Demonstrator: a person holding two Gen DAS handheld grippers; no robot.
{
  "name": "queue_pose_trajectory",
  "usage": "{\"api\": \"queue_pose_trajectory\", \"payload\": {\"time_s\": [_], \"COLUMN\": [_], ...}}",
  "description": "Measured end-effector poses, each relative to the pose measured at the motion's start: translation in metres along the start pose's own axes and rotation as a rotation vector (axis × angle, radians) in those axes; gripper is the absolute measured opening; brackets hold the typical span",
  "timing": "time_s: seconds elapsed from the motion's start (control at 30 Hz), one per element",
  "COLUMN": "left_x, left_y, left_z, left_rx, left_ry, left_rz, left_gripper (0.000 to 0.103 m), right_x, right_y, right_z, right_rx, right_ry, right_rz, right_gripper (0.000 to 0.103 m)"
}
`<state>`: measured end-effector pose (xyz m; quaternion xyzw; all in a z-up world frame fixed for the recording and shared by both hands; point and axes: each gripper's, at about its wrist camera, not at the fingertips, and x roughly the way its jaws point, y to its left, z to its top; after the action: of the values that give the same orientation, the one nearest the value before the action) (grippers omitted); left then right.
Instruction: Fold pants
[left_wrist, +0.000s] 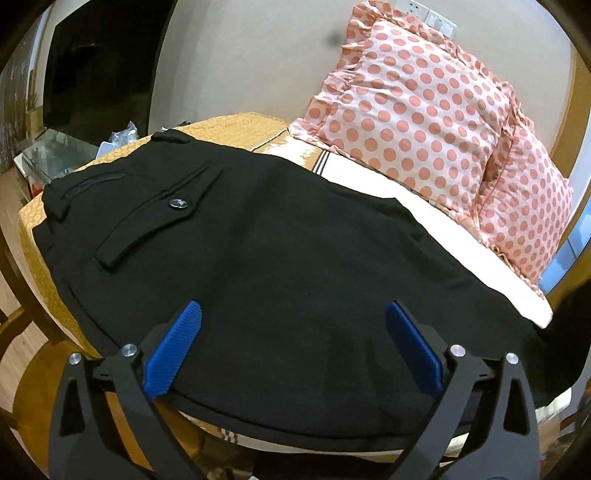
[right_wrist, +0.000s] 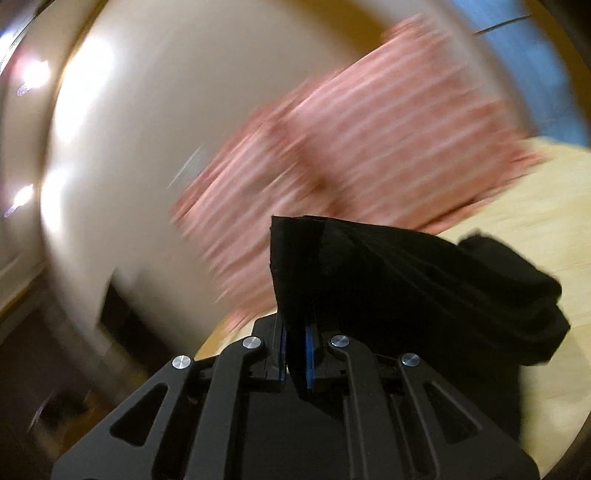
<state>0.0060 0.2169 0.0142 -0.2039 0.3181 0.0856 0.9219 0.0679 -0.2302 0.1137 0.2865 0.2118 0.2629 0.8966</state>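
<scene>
Black pants (left_wrist: 280, 251) lie flat across the bed, waistband and buttoned back pocket (left_wrist: 162, 218) at the far left. My left gripper (left_wrist: 293, 347) is open, its blue pads (left_wrist: 173, 350) spread wide just above the near part of the pants, holding nothing. In the right wrist view my right gripper (right_wrist: 295, 354) is shut on a bunched end of the pants (right_wrist: 388, 273), lifted above the bed. That view is motion-blurred.
A pink polka-dot pillow (left_wrist: 417, 110) leans on the wall at the back right, blurred in the right wrist view (right_wrist: 369, 133). A yellow bedspread (left_wrist: 229, 127) covers the bed. A dark TV (left_wrist: 99, 62) and a cluttered glass table (left_wrist: 59, 151) stand at the left.
</scene>
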Motion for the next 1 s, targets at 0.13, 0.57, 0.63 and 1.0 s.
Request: {"api": "queue_pose_trajectory", "payload": {"time_s": [0.13, 0.57, 0.63, 1.0], "left_x": [-0.001, -0.003, -0.003, -0.006], "left_y": [0.001, 0.002, 0.002, 0.005], "left_z": [0.001, -0.002, -0.003, -0.002], "left_rx": [-0.009, -0.001, 0.003, -0.027], "left_ry": [-0.01, -0.032, -0.036, -0.05], "left_rz": [-0.01, -0.034, -0.032, -0.049], "left_gripper": [0.101, 0.101, 0.101, 0.101], "right_x": [0.091, 0.123, 0.13, 0.122], "right_y": [0.039, 0.093, 0.112, 0.152], "right_z": [-0.081, -0.135, -0.147, -0.229], "right_rx": [-0.128, -0.403, -0.567, -1.152], "right_ry": [0.346, 0.374, 0.352, 0.336], "right_rz": [0.035, -0.037, -0.091, -0.184], "right_gripper": [0.007, 0.007, 0.007, 0.01]}}
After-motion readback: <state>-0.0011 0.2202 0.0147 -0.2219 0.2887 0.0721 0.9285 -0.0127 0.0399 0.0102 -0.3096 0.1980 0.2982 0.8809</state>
